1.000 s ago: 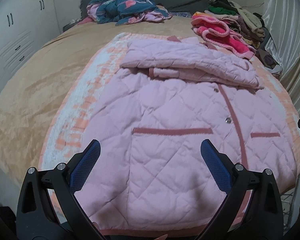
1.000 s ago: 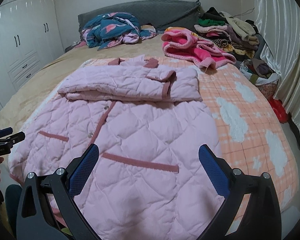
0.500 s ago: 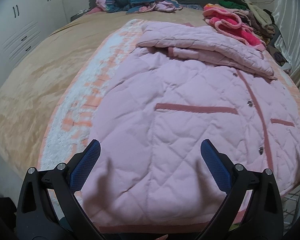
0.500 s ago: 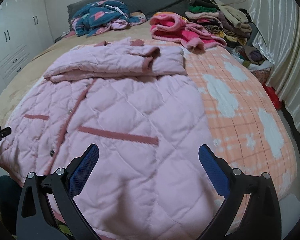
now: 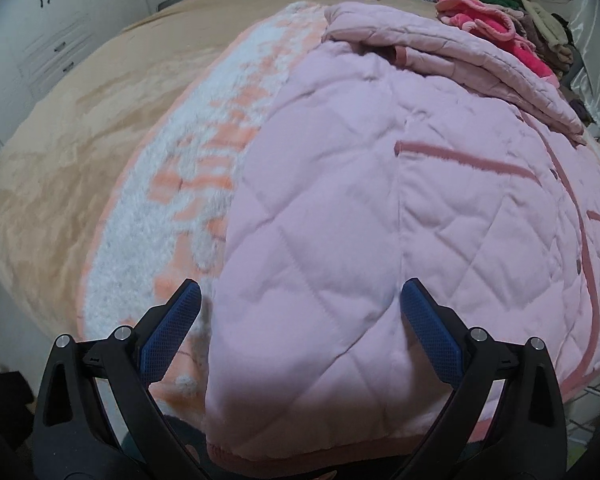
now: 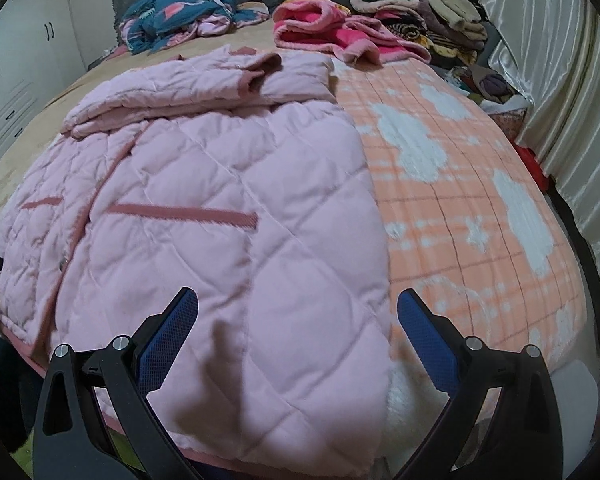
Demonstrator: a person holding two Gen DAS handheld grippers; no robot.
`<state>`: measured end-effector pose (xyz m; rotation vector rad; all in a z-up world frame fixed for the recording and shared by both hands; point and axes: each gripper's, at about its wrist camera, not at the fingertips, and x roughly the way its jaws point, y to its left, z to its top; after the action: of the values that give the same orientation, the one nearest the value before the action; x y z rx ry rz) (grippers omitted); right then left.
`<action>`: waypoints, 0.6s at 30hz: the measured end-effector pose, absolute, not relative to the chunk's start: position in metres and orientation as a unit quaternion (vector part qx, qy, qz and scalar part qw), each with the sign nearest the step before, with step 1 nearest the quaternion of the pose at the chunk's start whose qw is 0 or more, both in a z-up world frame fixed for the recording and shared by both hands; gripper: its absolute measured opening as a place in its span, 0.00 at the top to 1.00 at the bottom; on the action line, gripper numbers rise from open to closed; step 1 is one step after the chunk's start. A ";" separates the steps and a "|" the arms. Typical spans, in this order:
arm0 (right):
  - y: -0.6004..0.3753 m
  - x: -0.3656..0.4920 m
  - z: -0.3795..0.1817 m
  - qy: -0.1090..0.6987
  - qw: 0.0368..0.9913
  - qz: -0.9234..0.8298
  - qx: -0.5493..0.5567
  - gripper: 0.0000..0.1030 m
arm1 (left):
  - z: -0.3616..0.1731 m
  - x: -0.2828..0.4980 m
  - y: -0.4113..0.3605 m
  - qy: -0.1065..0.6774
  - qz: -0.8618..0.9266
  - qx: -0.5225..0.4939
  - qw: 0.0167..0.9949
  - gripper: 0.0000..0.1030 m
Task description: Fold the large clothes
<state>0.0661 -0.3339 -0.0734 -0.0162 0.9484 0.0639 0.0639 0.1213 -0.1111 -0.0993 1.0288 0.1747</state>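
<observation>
Right wrist: quilted coat [image 6: 228, 200] lengthwise, collar far.

Bed [image 6: 28, 128] under tan cover. Peach-and-white blanket [image 6: 460, 200] spread across it, my pink quilted coat [image 6: 228, 208] flat on that. Far end: teal floral bundle [image 6: 180, 12], pink fleece [image 6: 332, 36], stacked clothes [image 6: 420, 12].

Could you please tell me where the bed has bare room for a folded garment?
Free: the tan bedspread left of the quilted pink coat, and the orange-and-white plaid blanket right of it. Crowded: the far right corner, with the bright pink fleece and stacked clothes pile.
</observation>
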 end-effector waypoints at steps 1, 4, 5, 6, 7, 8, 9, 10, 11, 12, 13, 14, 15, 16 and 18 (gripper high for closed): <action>-0.336 0.065 -0.075 0.459 0.888 0.029 -0.008 0.04 | -0.114 0.062 0.123 0.493 0.080 -0.051 0.865 0.09; -0.344 0.058 -0.083 0.472 0.881 0.023 -0.007 0.04 | -0.122 0.053 0.133 0.494 0.063 -0.074 0.864 0.09; -0.345 0.056 -0.085 0.475 0.880 0.023 -0.008 0.04 | -0.123 0.051 0.135 0.494 0.059 -0.078 0.864 0.09; -0.347 0.054 -0.089 0.479 0.877 0.022 -0.007 0.04 | -0.124 0.049 0.136 0.494 0.056 -0.080 0.864 0.08; -0.349 0.052 -0.091 0.482 0.876 0.021 -0.007 0.04 | -0.125 0.046 0.139 0.494 0.052 -0.084 0.864 0.08; -0.350 0.049 -0.094 0.487 0.873 0.021 -0.006 0.04 | -0.126 0.043 0.140 0.493 0.048 -0.088 0.864 0.08; -0.352 0.047 -0.097 0.492 0.870 0.021 -0.006 0.04 | -0.127 0.041 0.140 0.492 0.045 -0.090 0.865 0.08; -0.353 0.045 -0.100 0.494 0.869 0.022 -0.005 0.04 | -0.127 0.040 0.140 0.492 0.043 -0.089 0.865 0.08; -0.354 0.042 -0.102 0.497 0.868 0.025 -0.001 0.04 | -0.128 0.039 0.139 0.492 0.042 -0.090 0.865 0.08; -0.355 0.039 -0.105 0.500 0.866 0.027 0.005 0.04 | -0.128 0.038 0.139 0.492 0.041 -0.090 0.865 0.08; -0.356 0.037 -0.106 0.501 0.865 0.030 0.007 0.04 | -0.128 0.038 0.139 0.492 0.042 -0.091 0.865 0.08; -0.357 0.034 -0.108 0.504 0.863 0.032 0.009 0.04 | -0.128 0.037 0.138 0.492 0.044 -0.093 0.864 0.09; -0.357 0.032 -0.109 0.505 0.862 0.033 0.010 0.04 | -0.128 0.036 0.138 0.493 0.047 -0.094 0.864 0.09; -0.357 0.029 -0.110 0.506 0.862 0.035 0.012 0.04 | -0.128 0.037 0.137 0.493 0.048 -0.094 0.864 0.09; -0.359 0.025 -0.112 0.508 0.860 0.039 0.017 0.04 | -0.128 0.036 0.136 0.492 0.047 -0.098 0.864 0.09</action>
<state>0.0249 -0.3586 -0.1121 0.0366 1.0659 0.0818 0.0360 0.1356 -0.1282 -0.2058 1.0314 0.0986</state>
